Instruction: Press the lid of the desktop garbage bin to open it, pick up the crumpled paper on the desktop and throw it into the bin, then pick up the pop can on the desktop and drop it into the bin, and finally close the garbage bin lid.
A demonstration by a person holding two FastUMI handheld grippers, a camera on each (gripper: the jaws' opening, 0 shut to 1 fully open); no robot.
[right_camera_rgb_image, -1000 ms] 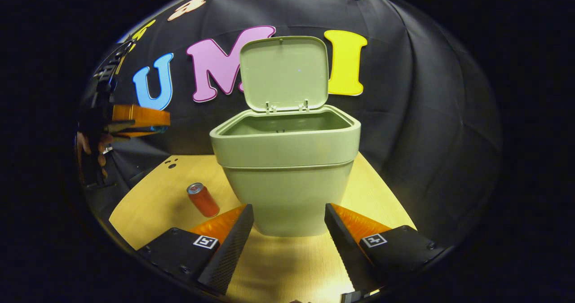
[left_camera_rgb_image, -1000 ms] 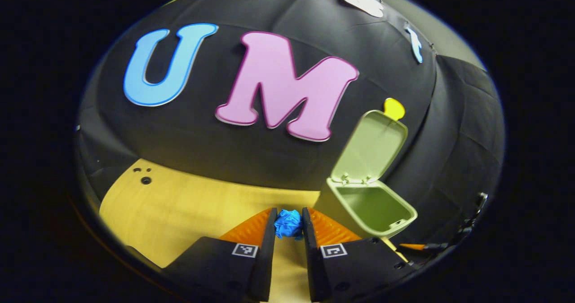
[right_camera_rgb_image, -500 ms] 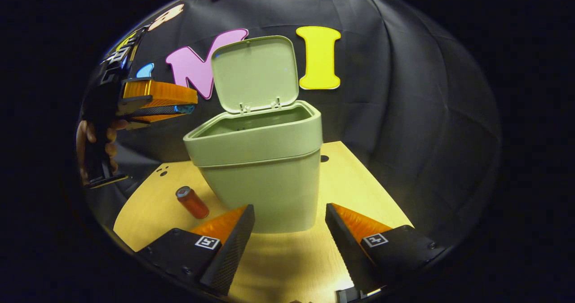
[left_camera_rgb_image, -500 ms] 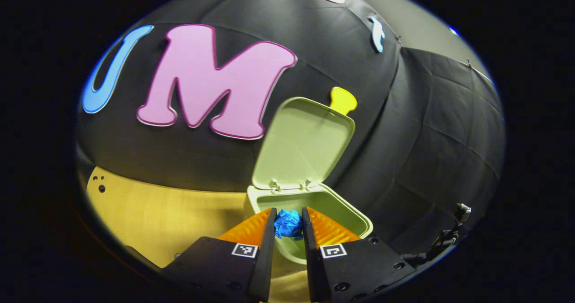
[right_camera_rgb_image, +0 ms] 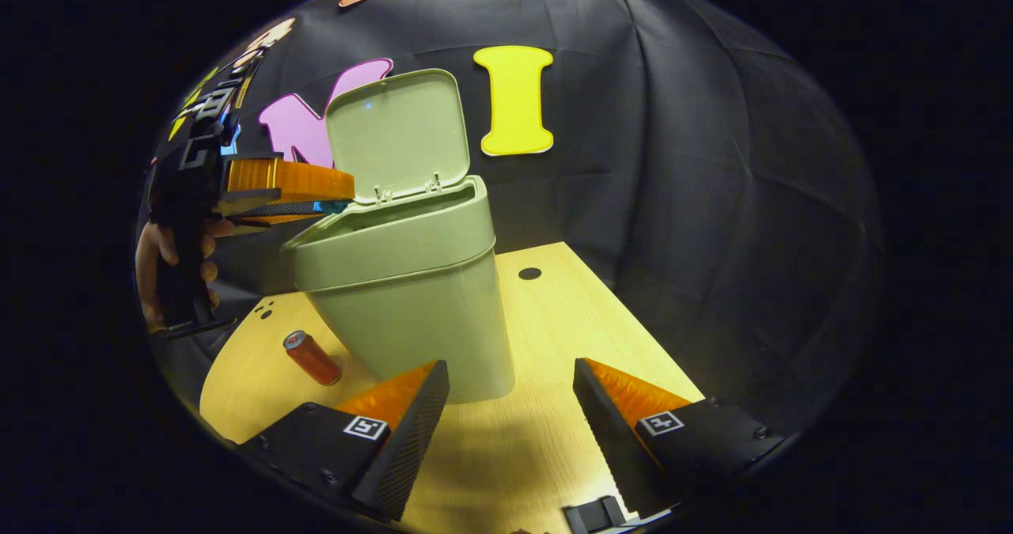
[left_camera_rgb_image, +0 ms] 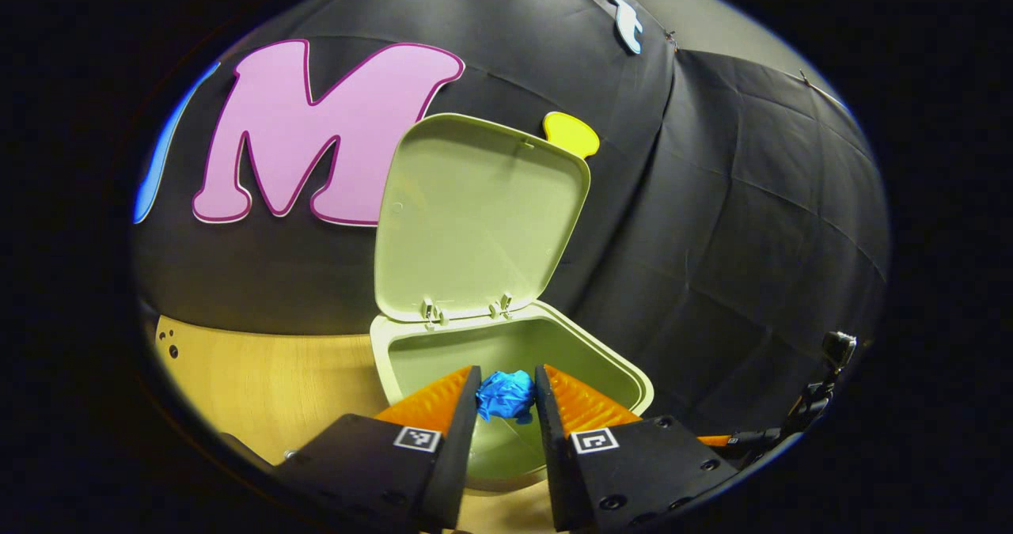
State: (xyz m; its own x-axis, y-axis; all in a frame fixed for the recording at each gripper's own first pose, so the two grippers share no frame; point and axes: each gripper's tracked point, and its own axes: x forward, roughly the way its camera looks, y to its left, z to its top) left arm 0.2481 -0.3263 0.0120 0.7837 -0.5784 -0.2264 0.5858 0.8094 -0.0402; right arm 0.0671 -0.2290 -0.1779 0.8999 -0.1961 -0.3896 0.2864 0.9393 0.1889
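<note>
Blue crumpled paper (left_camera_rgb_image: 506,395) pinched in level left gripper (left_camera_rgb_image: 507,398) over open bin (left_camera_rgb_image: 625,376); right gripper (right_camera_rgb_image: 510,391) fingers spread, low.

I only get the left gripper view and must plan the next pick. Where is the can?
Observer: The can stands upright on the table, beside the bin, in the right gripper view.
Operator: Is the right gripper free?
Observer: Yes, the right gripper is open, holding nothing, low over the table.
Operator: How high is my paper over the bin?
Observer: From the side, the left gripper holds the paper just above the bin's rim, near its edge.
</note>
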